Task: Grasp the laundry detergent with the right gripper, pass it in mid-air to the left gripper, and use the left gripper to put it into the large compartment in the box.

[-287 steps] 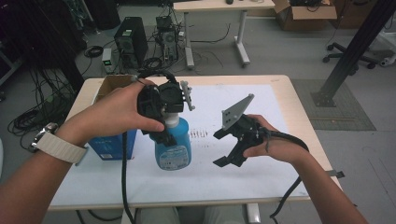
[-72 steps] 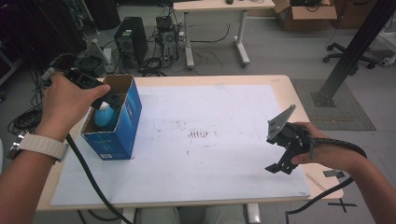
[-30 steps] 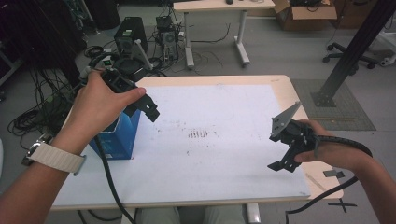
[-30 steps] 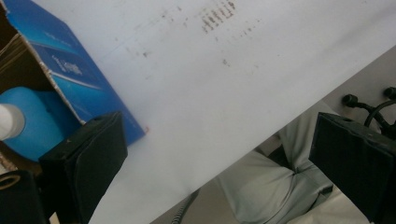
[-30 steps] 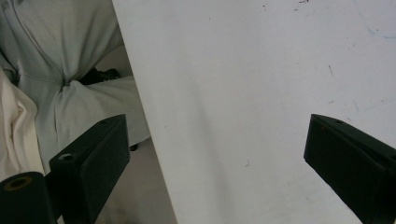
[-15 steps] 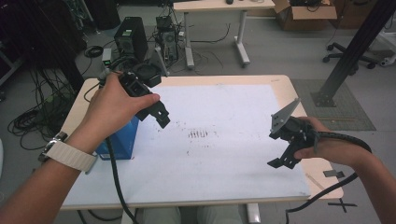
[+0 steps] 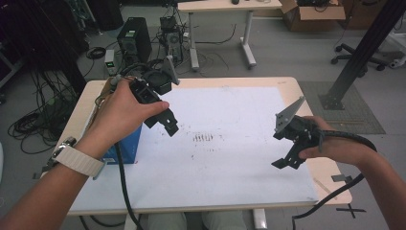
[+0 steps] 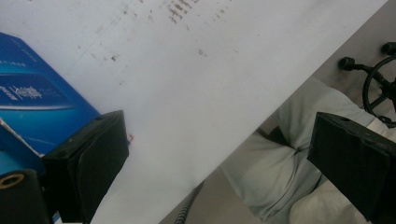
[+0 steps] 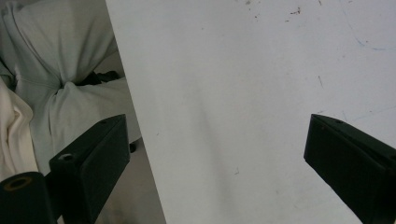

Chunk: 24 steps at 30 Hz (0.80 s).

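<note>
While both tools hang above the worktop, here is how it stands:
Left hand-held gripper [image 7: 168,125]: released, jaws wide apart, nothing between them, raised over the white paper-covered worktop [image 7: 225,158].
Blue cardboard box [image 7: 128,143]: standing at the worktop's left edge, just beside and below the left hand [image 7: 122,112], largely hidden by it.
Right hand-held gripper [image 7: 286,160]: released and empty too, well apart at the far right.
Key relation: box lies behind the left jaws, toward the person's left; the left hand is far nearer.
</note>
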{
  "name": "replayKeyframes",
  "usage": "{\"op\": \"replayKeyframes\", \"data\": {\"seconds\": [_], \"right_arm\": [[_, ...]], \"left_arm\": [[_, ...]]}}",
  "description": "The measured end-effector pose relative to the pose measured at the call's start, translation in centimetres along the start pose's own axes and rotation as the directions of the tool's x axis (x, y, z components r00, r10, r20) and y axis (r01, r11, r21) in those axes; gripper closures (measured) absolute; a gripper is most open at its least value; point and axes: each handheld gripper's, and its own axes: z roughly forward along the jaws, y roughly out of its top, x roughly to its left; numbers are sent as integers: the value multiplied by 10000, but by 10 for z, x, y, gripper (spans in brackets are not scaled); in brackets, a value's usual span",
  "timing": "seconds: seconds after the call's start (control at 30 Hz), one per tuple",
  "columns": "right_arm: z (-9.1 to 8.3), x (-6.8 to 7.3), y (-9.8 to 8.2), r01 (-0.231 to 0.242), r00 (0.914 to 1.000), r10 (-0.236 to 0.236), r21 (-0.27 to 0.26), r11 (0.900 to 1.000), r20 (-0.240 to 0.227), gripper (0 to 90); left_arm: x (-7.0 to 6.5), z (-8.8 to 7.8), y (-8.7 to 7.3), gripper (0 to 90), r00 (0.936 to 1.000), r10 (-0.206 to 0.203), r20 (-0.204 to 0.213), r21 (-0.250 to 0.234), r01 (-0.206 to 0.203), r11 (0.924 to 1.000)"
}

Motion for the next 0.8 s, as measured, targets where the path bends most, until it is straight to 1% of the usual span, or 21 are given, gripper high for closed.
{"op": "replayKeyframes", "data": {"seconds": [0.1, 0.7, 0.77, 0.8], "right_arm": [[-1, 0, 0, -20, 10000, 20, -22, 10000, 9, 69], [0, 1, 0, -28, 10000, 28, 9, 10000, 22, 69], [0, 1, 0, -33, 10000, 33, -2, 10000, 20, 69], [0, 1, 0, -35, 10000, 35, 1, 10000, 26, 69]], "left_arm": [[0, 1, 1, 56, 10000, 23, -7, 47, -23, 10000], [1, 1, 1, 59, 10000, 33, 83, -97, -32, 9999], [1, 1, 1, 59, 9999, 46, 99, -113, -45, 9999], [1, 1, 1, 58, 9999, 117, 97, -114, -116, 9999]]}}
